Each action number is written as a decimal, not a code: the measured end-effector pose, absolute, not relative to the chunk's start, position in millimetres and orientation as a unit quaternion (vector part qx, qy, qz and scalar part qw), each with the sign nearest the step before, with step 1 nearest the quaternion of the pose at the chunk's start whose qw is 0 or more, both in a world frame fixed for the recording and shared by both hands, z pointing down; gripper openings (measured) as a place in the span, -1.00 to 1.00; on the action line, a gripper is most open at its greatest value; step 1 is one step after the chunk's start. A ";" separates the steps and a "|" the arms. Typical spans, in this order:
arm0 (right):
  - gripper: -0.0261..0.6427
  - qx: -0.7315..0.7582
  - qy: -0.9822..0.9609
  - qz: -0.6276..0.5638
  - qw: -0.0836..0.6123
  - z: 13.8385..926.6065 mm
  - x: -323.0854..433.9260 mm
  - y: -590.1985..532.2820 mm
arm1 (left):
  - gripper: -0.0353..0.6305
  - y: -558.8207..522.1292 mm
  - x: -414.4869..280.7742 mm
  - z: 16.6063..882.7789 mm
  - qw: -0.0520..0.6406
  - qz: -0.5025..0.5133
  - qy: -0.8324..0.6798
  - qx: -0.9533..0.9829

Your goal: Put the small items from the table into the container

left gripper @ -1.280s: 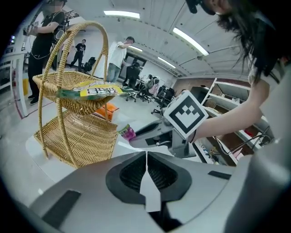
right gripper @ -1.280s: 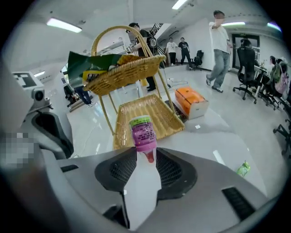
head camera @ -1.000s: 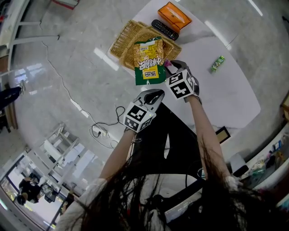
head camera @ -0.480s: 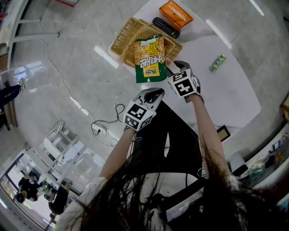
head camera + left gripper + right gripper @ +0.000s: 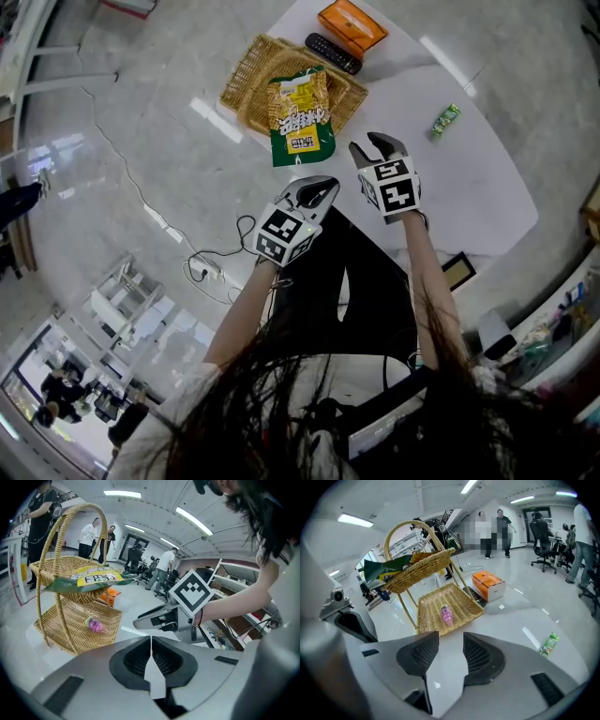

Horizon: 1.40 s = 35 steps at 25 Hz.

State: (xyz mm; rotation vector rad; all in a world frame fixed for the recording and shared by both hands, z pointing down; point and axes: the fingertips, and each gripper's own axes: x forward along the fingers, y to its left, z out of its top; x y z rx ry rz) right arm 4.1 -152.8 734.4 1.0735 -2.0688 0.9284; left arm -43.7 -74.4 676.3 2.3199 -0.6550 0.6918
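Observation:
A two-tier wicker basket (image 5: 251,82) stands at the table's far left edge. A green and yellow snack bag (image 5: 299,120) lies on its upper tier. In the lower tier is a small pink item (image 5: 446,616), which also shows through the wicker as the pink item (image 5: 96,625). A green packet (image 5: 444,120) lies on the white table (image 5: 478,197) to the right. My right gripper (image 5: 373,145) hovers near the basket; its jaws stand apart with nothing between them and are closing a little. My left gripper (image 5: 317,190) is shut and empty, short of the basket.
A black remote (image 5: 332,53) and an orange box (image 5: 351,25) sit behind the basket. A cable and power strip (image 5: 211,272) lie on the glossy floor left of the table. People and office chairs stand far off in the room.
My right gripper has pulled back from the basket toward the near right, and its jaws have parted. The pink item that was at its tips now lies in the lower tier. The left gripper stayed put.

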 end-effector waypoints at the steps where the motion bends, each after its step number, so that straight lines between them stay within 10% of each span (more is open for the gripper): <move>1: -0.43 0.414 -0.781 0.356 0.304 731.0 9.7 -149.9 | -0.88 -74.7 -42.1 675.6 0.311 0.261 -0.248 0.880; 14: -0.84 0.506 -0.721 0.419 0.220 706.4 82.3 -95.5 | -0.88 -70.6 1.5 657.0 0.293 0.247 -0.232 0.894; 35: -0.87 0.535 -0.706 0.425 0.184 685.7 151.0 -37.6 | -0.88 -51.0 71.6 647.8 0.317 0.233 -0.226 0.891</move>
